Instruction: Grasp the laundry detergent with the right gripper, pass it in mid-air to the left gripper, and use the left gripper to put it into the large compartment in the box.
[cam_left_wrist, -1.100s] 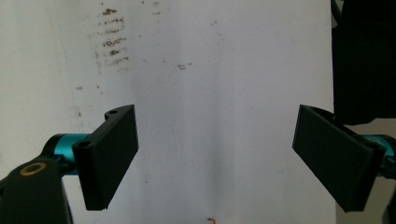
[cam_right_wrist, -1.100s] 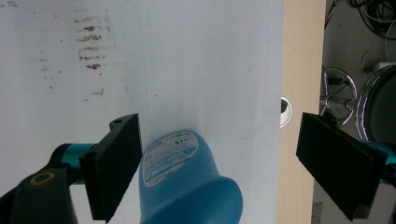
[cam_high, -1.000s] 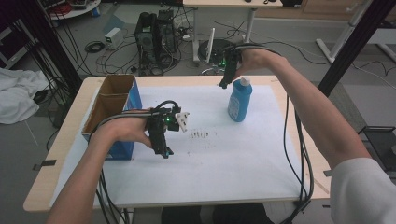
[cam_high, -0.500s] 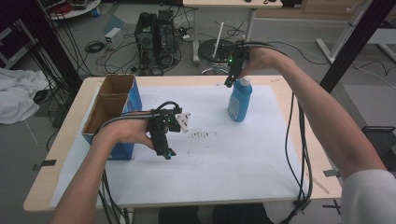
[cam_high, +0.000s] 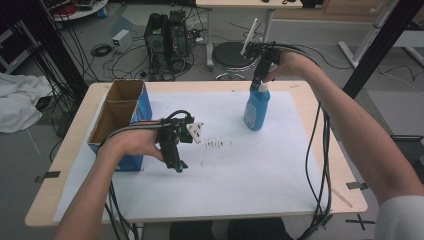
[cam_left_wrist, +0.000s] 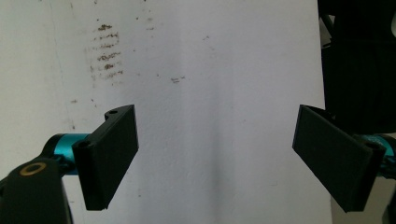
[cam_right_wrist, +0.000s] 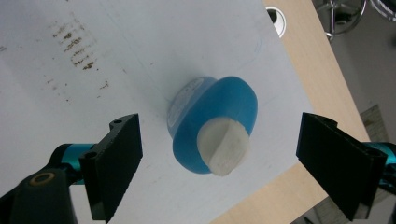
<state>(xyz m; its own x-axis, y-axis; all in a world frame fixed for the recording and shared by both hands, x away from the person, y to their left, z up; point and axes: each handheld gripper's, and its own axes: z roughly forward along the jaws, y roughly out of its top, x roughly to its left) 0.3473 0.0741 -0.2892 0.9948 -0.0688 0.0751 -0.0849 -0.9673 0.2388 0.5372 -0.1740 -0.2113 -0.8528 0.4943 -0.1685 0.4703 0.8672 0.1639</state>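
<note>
1. My right gripper (cam_high: 259, 82) hangs straight over the blue bottle (cam_high: 257, 108), pointing down at its white cap (cam_right_wrist: 223, 145).
2. In the right gripper view its jaws are spread wide, one on each side of the cap, and neither touches it.
3. The blue bottle stands upright on the white sheet (cam_high: 260, 175) that covers the counter (cam_high: 345, 197), toward the far right part of the sheet.
4. My left gripper (cam_high: 176, 165) hangs over the near left part of the sheet, well apart from the bottle, tipped downward.
5. In the left gripper view its jaws are also spread wide, with bare sheet between them and nothing held.
6. A patch of small brown marks (cam_high: 216, 144) sits on the sheet between my two grippers, just beside the left one.
7. An open cardboard box with blue sides (cam_high: 131, 102) stands at the left edge of the counter, right beside my left hand (cam_high: 132, 142).
</note>
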